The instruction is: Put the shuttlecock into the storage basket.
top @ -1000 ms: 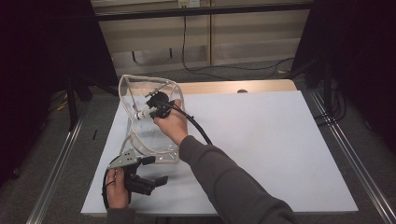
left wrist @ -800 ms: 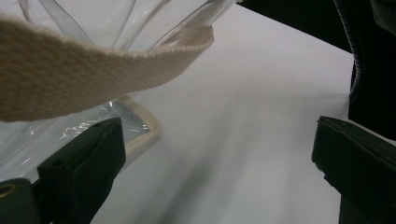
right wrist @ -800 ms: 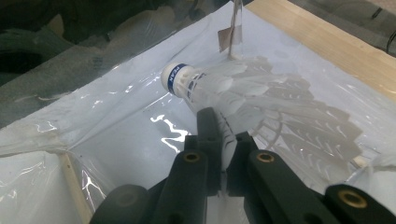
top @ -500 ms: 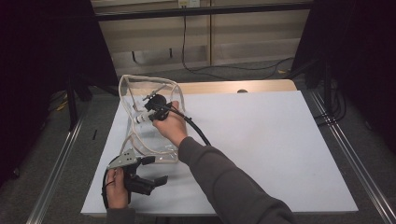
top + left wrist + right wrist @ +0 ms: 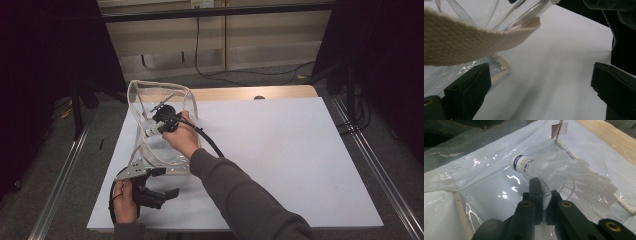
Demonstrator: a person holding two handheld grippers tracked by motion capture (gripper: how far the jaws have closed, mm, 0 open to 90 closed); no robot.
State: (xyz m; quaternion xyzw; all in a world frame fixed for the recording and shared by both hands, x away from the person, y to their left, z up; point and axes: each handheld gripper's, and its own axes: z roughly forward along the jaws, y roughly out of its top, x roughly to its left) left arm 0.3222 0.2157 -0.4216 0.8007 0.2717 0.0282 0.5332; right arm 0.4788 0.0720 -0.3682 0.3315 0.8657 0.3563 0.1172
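A white feathered shuttlecock [image 5: 549, 167] with a blue-banded cork is pinched by its feathers in my right gripper [image 5: 543, 191], which is shut on it. The gripper reaches inside a clear plastic bag [image 5: 486, 187] with beige trim. From above, the shuttlecock [image 5: 151, 131] and right gripper [image 5: 161, 121] sit within the standing bag [image 5: 159, 89] at the table's left. My left gripper [image 5: 165, 182] rests at the bag's near edge, jaws wide open. In the left gripper view a beige webbing strap [image 5: 461, 42] of the bag hangs above the open left gripper [image 5: 541, 85], not held.
A white sheet [image 5: 280, 150] covers the table, with a wooden strip [image 5: 250, 93] along its far edge. The right gripper's black cable [image 5: 210, 142] trails over the sleeve. Metal rails [image 5: 370, 160] run along both sides.
The right hand has shifted slightly nearer inside the bag, still holding the shuttlecock. The left gripper has stayed put.
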